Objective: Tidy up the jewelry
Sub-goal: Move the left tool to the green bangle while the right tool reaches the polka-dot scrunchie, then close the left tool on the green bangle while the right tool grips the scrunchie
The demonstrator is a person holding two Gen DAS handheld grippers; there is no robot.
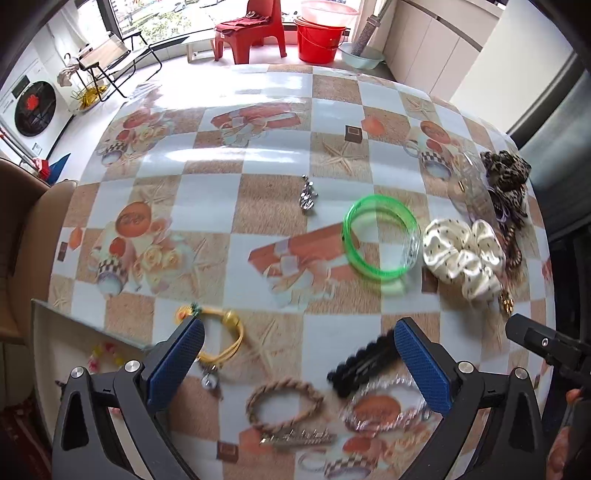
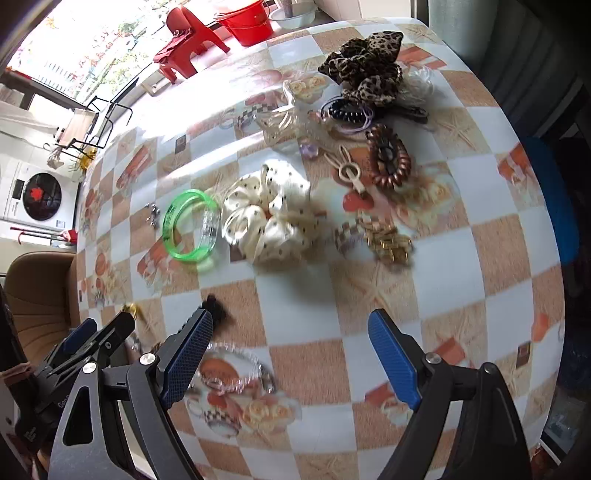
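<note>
Left wrist view: the left gripper point(image 1: 299, 358) hangs open and empty over the desk point(image 1: 207, 192), above a braided rope bracelet point(image 1: 282, 406) that looks light and limp, best pinched across one side of its loop, with a rigid black hair clip point(image 1: 364, 363) just beside.

Right wrist view: the right gripper point(image 2: 291, 354) is likewise spread wide, holding nothing; the cream dotted scrunchie point(image 2: 271, 221), soft and compressible, lies ahead touching a stiff, probably slippery green bangle point(image 2: 190, 230), best gripped across its rim.

A home: washing machine point(image 1: 35, 107), red plastic chair point(image 1: 255, 27), patterned tablecloth point(image 1: 207, 192).
</note>
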